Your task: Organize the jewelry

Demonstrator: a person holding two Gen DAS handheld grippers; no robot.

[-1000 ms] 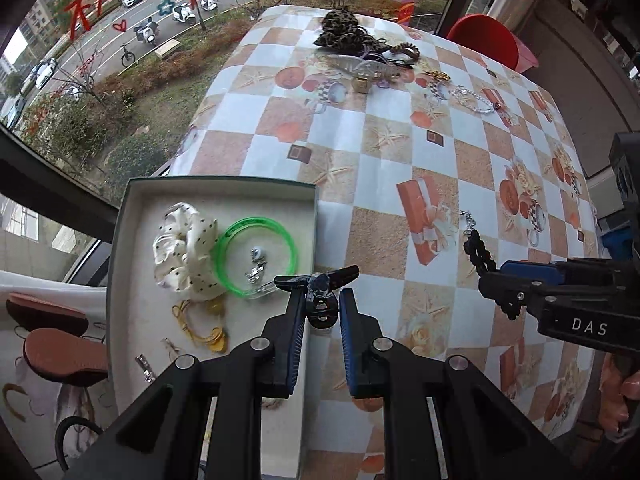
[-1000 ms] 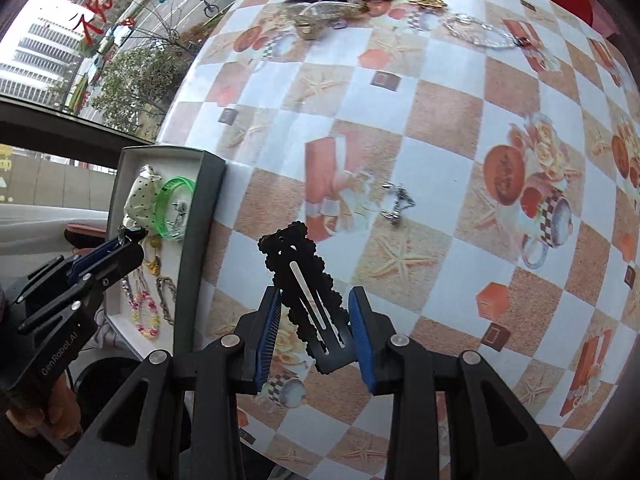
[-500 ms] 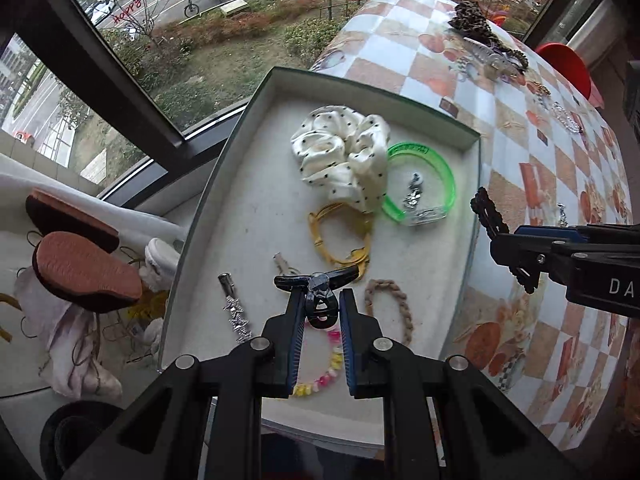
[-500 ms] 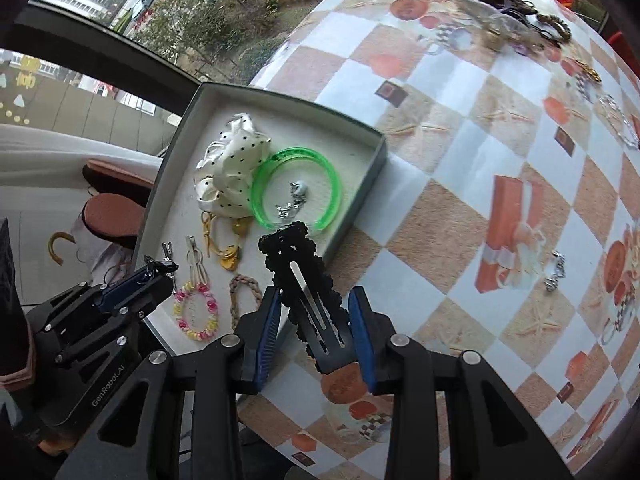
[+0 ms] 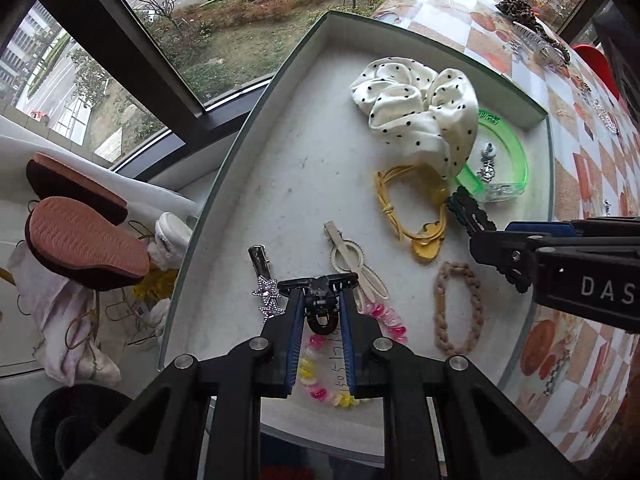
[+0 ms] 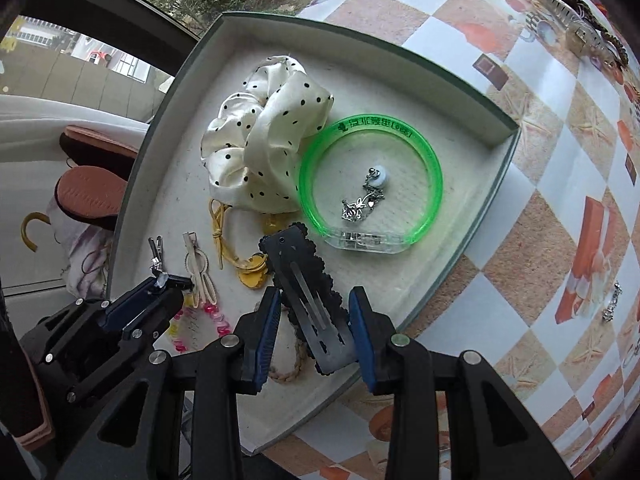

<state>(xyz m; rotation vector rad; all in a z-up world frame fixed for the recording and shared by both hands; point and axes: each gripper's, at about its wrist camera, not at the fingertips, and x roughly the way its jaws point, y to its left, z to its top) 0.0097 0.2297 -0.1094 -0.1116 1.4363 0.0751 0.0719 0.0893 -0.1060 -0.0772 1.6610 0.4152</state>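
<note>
In my right wrist view the tray fills the frame's left, the bangle inside it right of the scrunchie, the table at right.

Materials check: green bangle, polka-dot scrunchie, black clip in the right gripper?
Green bangle: translucent glossy plastic, light passes through, clear clasp section. Scrunchie: cream satin-like fabric, soft sheen, gathered folds. Black clip in the right gripper: matte dark scalloped body with a bare metal tongue, so probably painted or covered metal.
</note>
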